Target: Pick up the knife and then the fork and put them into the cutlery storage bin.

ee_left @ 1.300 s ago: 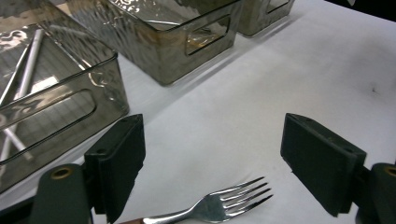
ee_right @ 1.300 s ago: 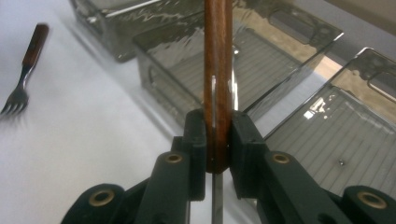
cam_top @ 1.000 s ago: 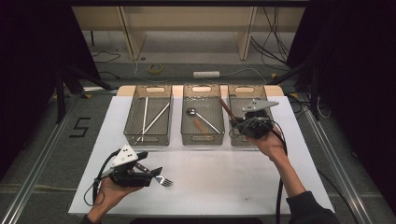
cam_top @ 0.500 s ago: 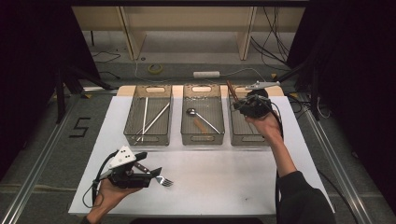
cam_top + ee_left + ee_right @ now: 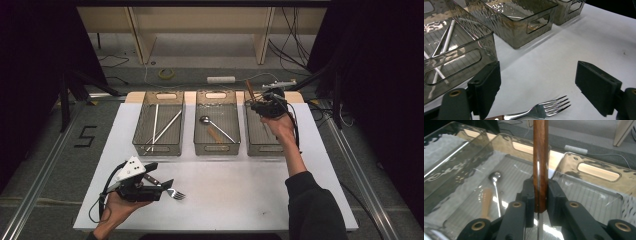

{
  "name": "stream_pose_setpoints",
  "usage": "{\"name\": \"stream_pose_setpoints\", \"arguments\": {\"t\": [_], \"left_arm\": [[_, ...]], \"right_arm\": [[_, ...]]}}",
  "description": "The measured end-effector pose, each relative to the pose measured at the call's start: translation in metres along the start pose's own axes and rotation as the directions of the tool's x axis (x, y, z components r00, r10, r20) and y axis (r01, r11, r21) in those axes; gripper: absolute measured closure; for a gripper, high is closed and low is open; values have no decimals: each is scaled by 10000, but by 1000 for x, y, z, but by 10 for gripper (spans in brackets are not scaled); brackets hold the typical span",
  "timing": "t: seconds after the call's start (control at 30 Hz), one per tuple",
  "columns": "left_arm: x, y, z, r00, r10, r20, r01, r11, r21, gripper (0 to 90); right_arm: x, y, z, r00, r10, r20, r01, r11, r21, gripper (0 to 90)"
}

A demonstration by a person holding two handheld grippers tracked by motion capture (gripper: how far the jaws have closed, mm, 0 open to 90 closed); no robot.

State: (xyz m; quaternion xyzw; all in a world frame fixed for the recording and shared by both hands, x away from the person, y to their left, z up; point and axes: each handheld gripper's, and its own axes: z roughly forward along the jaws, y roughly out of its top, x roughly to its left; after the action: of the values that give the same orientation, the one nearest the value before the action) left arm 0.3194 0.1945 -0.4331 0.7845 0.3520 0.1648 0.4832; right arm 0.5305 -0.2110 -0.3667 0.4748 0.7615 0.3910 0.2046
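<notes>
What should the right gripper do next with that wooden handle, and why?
Probably lower it into the right bin and let go: the right gripper is clamped on the wooden handle above that bin, which looks empty, unlike the other two.

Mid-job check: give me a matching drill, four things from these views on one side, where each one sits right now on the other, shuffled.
Things:
1. fork
2. spoon
3. white sticks
4. wooden-handled utensil

Places:
A. in the middle bin
B. clamped in the right claw above the right bin
C. on the white table, between the open left claw pads
D. in the left bin

Pairs: 1-C, 2-A, 3-D, 4-B
</notes>
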Motion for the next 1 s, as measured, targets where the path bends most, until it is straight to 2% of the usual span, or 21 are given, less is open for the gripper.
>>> {"name": "stream_pose_setpoints", "arguments": {"t": [0.37, 1.0], "left_arm": [[0, 0, 0, 10000, 19, -5, -19, 10000, 38, 200], [0, 0, 1, 9999, 114, -59, -113, 9998, 137, 200]], "right_arm": [[-9, -9, 18, 9972, 549, 503, -569, 9976, 399, 788], [-14, -25, 30, 9884, 1196, 937, -1282, 9874, 928, 783]]}}
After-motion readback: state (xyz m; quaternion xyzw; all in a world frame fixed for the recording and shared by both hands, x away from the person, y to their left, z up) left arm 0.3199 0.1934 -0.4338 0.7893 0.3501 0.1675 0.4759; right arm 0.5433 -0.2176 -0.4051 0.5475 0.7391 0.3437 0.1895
